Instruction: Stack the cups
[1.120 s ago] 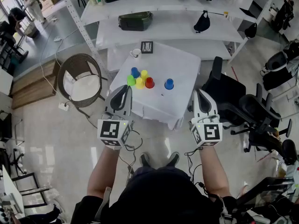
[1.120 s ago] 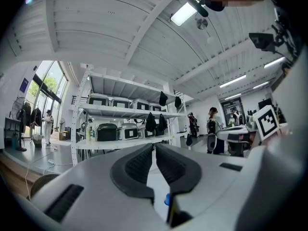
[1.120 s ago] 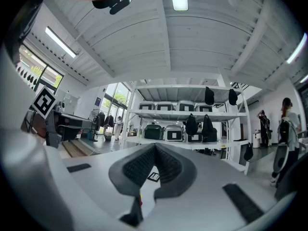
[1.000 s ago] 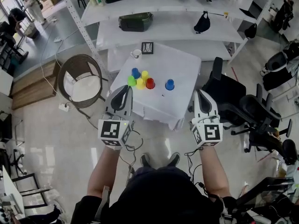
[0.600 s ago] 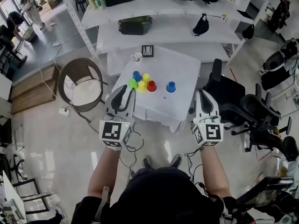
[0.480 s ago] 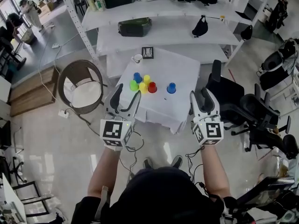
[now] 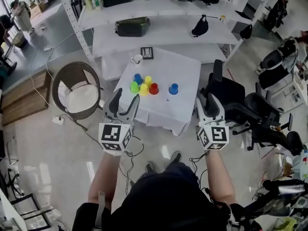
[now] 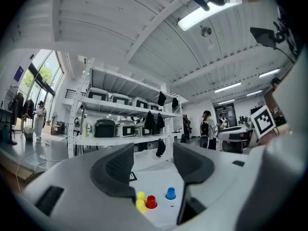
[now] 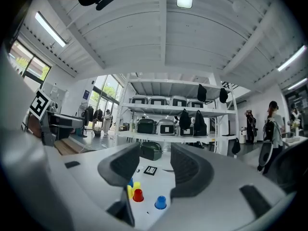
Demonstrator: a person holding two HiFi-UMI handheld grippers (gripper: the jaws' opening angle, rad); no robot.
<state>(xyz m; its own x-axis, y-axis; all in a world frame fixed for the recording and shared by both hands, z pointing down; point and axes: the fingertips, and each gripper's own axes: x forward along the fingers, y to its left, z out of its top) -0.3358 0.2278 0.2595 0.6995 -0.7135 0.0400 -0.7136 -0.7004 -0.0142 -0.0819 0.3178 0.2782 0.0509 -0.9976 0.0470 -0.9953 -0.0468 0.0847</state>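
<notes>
1. White cloth is draped over the table (image 7: 185, 76), and none of the six cups on it has been stacked.
2. Near the table's middle a tight cluster is formed by the red cup (image 7: 153, 88), the front yellow cup (image 7: 143, 89), the green cup (image 7: 134, 87), the rear yellow cup (image 7: 147, 80) and the rear blue cup (image 7: 137, 78).
3. Toward the table's right side the lone blue cup (image 7: 173, 88) is set well apart from that cluster.
4. At the table's far edge a white mug (image 7: 137, 58) and a black-framed marker card (image 7: 147, 52) are placed; the card's print is too small to be read.
5. At the table's near left corner the left gripper (image 7: 124, 100) is held level. Its jaws have just been opening and are now spread wide, with nothing between them; only the distant cups are seen through the gap.
6. At the table's near right corner the right gripper (image 7: 207, 102) is held the same way. Its jaws have also just been opening and are released, empty.
7. Each gripper carries a marker cube with a square black-and-white pattern — no letters or brand can be made out.
8. Behind the table a dark green case (image 7: 132, 26) lies on a white shelf (image 7: 163, 32); left of the table a wicker chair (image 7: 77, 90) is seen.
</notes>
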